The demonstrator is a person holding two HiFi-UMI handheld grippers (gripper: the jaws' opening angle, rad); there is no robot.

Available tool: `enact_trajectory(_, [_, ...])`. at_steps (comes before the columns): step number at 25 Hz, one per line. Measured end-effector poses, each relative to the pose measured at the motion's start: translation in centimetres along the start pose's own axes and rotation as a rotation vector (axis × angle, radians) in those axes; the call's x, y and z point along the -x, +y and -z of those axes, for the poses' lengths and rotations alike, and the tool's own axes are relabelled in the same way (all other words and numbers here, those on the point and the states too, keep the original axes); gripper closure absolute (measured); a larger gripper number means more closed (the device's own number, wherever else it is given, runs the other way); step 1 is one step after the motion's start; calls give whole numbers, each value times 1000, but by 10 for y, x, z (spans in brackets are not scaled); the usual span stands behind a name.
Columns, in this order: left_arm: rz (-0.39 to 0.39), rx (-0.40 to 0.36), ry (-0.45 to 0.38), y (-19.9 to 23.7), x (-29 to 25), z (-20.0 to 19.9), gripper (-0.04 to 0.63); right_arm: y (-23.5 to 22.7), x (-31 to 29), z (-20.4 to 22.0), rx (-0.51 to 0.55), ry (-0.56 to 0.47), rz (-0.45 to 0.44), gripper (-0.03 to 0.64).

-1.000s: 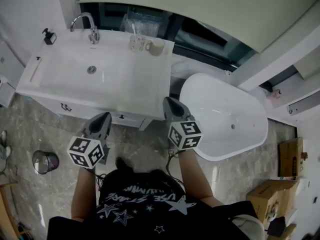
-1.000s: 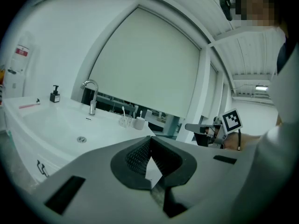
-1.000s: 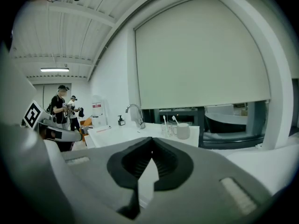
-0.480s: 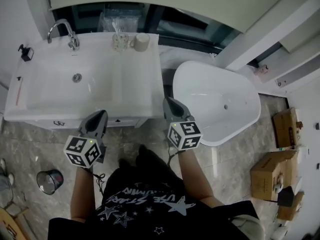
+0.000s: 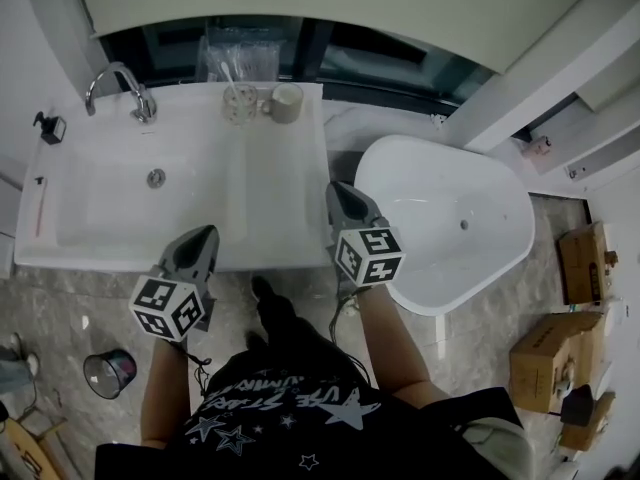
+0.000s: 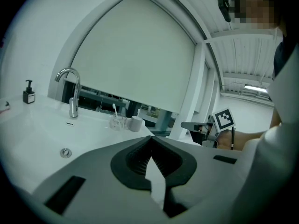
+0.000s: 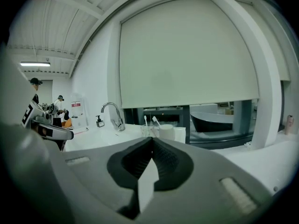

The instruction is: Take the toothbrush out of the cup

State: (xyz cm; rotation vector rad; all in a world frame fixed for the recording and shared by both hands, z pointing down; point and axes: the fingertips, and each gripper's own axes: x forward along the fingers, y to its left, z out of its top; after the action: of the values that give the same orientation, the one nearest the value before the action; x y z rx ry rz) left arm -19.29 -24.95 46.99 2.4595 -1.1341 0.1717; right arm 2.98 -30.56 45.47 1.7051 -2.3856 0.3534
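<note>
A clear cup [image 5: 240, 103] holding a white toothbrush [image 5: 232, 76] stands at the back of the white sink counter [image 5: 280, 198], next to a beige mug [image 5: 287, 101]. My left gripper [image 5: 200, 236] hovers at the counter's front edge, shut and empty. My right gripper [image 5: 338, 193] is by the counter's right edge, also shut with nothing in it. Both are far from the cup. In the left gripper view the cup [image 6: 117, 122] and toothbrush [image 6: 114, 109] lie well beyond the closed jaws. In the right gripper view the cup [image 7: 147, 131] and mug [image 7: 166, 132] sit ahead of the shut jaws.
A chrome faucet [image 5: 122, 86] and a basin drain [image 5: 156, 178] are left of the cup. A black soap dispenser [image 5: 48, 128] sits at the far left. A white bathtub [image 5: 445, 233] is to the right. A bin [image 5: 110, 372] and cardboard boxes [image 5: 548, 358] are on the floor.
The person has stepped closer to the counter, so both grippers now sit at its front and right edges rather than short of it. Both stay shut.
</note>
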Motion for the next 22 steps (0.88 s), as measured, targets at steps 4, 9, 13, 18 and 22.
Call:
enact_trajectory(4, [-22,-12,-6,23,-32,-23,588,-19,-48,-14,-22,-13,-14,617])
enact_trajectory(9, [-26,-14,-5,48,-77,-44,588,-41,-99,-21,-47,-3,-23,617])
enact_trajectory(13, [-42,-8,-13,68,-103,-60,588,-53,-133,-28,-38,-2,-34,617])
enact_trajectory(18, [-61,0,-19,84,-130,-72,588,-65,-167,-27,-27,31,-67,617])
enact_trajectory(22, [-79,1,-21,97,-146,-80,588,-64,-193,-24,-1,54,-110,617])
